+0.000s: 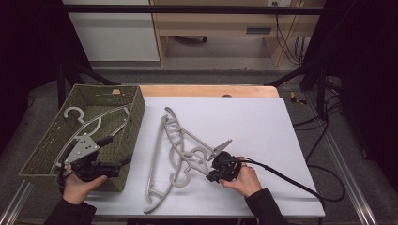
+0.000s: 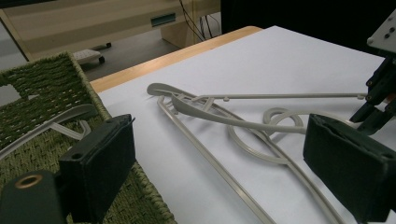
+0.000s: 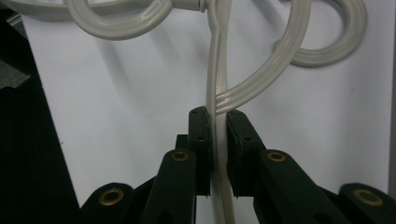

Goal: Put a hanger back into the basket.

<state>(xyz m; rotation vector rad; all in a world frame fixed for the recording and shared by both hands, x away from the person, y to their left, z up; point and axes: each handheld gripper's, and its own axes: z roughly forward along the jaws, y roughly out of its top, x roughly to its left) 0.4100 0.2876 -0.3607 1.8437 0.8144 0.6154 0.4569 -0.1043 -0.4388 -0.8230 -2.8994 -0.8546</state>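
Right gripper (image 3: 218, 122): fingers (image 3: 200, 135) pinched tight on a thin grey hanger bar (image 3: 217, 93), its hook loops (image 3: 322, 42) curling just beyond the tips. Left gripper (image 2: 224, 158): fingers (image 2: 100, 168) stood wide apart with nothing between them, one pad over the green woven basket (image 1: 133, 110) rim, the other over the white desk (image 1: 253, 122). Beyond both, the tangled hangers (image 1: 176, 154) lay on the desk between the hands, and one more hanger (image 1: 82, 123) rested inside the basket.

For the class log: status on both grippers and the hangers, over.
Right gripper shut on a hanger. Left gripper open over basket rim. Other hangers tangled alongside.
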